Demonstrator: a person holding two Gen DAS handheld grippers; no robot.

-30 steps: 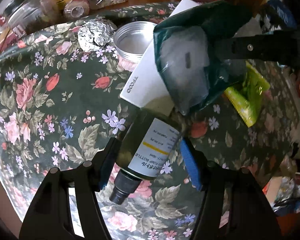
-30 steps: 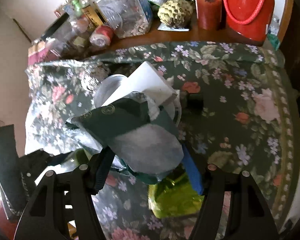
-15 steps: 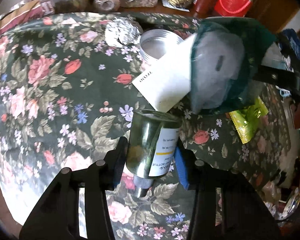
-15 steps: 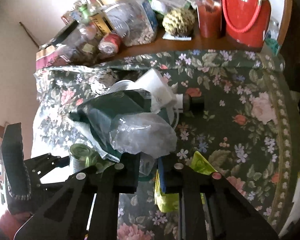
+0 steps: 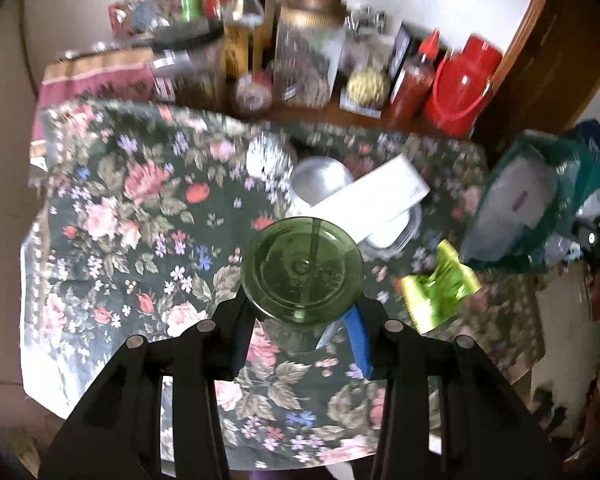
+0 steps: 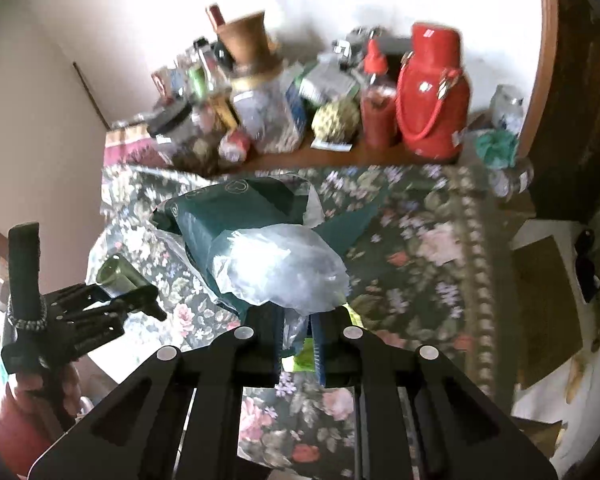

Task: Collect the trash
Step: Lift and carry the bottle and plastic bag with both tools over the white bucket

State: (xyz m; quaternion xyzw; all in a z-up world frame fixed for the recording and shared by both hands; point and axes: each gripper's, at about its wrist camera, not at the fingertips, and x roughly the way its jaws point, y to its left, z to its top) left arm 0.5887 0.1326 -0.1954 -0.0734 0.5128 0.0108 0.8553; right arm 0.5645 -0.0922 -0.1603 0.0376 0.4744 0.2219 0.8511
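We are holding the green glass bottle [image 5: 302, 270] in the left gripper [image 5: 300, 320], jaws clamped on its body, its round base facing the left wrist camera. In the right wrist view the bottle [image 6: 118, 276] is lying tilted in that gripper, lifted clear of the floral tablecloth [image 5: 140, 240].

We are pinching the bag [image 6: 260, 248] with the right gripper [image 6: 296, 344], jaws nearly closed on a fold of its clear liner, dark green outer layer bunched above. From the left view the bag [image 5: 528, 208] is hanging off to the right of the table, well apart from the bottle, its mouth turned roughly toward us.

We are judging the collection as partway along: one piece is in hand but not yet in the bag. Whether anything is already inside the bag, we cannot tell.

Still lying on the cloth: a crumpled foil ball [image 5: 270, 156], a round metal tin lid [image 5: 320, 182], a white carton [image 5: 374, 196] leaning across a clear dish, and a yellow-green wrapper [image 5: 436, 288] near the table's right edge.

We are leaving the back-shelf clutter alone: red jug [image 5: 462, 88], sauce bottle [image 5: 416, 76], jars. These look like kept goods, not trash.

Motion blur is softening both views.
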